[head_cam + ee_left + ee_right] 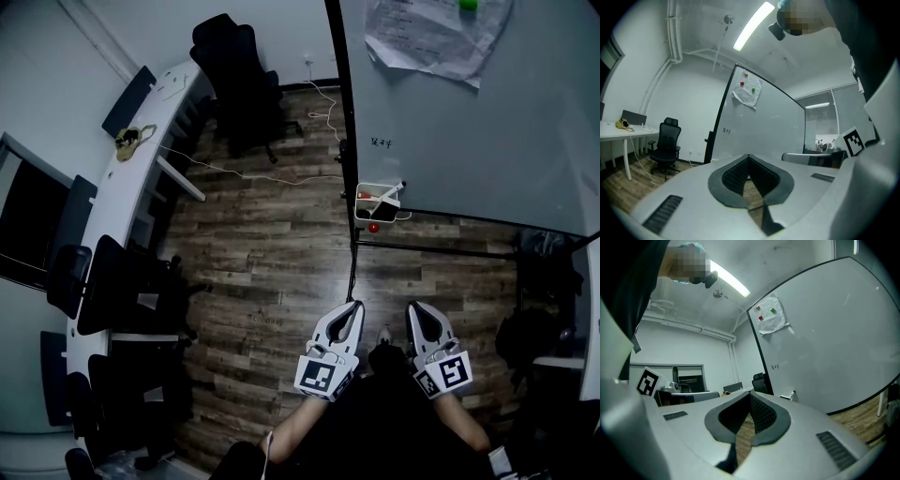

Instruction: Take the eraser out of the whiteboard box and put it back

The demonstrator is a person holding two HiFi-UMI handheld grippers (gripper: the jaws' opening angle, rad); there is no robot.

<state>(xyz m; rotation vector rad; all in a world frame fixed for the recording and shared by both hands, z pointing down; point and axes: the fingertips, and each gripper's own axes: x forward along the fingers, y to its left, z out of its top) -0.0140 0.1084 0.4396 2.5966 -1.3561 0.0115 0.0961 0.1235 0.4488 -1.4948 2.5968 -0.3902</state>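
The whiteboard (pixel 469 122) stands ahead on the right in the head view. A small white box (pixel 378 202) hangs at its lower left corner, holding something red and a dark item too small to tell apart. Both grippers are held low and well short of it. My left gripper (pixel 355 305) is shut and empty; in its own view the left gripper (pixel 749 157) points at the whiteboard (pixel 759 126). My right gripper (pixel 412 307) is also shut with nothing in it. In its own view the right gripper (pixel 751 393) sits just left of the box (pixel 791 395).
A red magnet (pixel 373 227) sits just below the box. A black office chair (pixel 234 75) stands by the far wall, and a long white desk (pixel 141 178) with more chairs runs along the left. Cables (pixel 253 173) trail over the wood floor.
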